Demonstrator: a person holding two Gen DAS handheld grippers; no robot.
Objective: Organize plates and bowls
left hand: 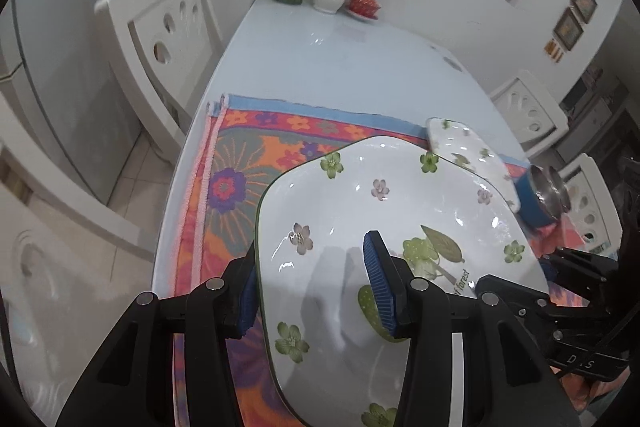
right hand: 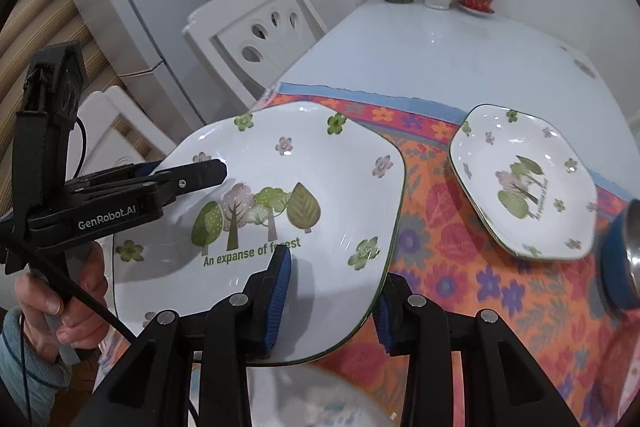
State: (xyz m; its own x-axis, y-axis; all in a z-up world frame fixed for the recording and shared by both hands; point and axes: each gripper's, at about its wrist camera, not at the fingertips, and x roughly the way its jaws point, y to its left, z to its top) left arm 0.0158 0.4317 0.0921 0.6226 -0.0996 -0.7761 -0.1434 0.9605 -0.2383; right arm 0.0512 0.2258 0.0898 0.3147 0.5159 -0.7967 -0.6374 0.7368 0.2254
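My left gripper and right gripper each pinch an edge of the large plate, lifted over the floral mat. Carry step; next it needs setting level, likely with the small plate nearby.

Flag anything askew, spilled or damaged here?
Nothing spilled or visibly broken. The large plate is off the floral mat, tilted, with the left claw and right claw each clamped on its rim at opposite sides. The small plate lies flat on the mat.
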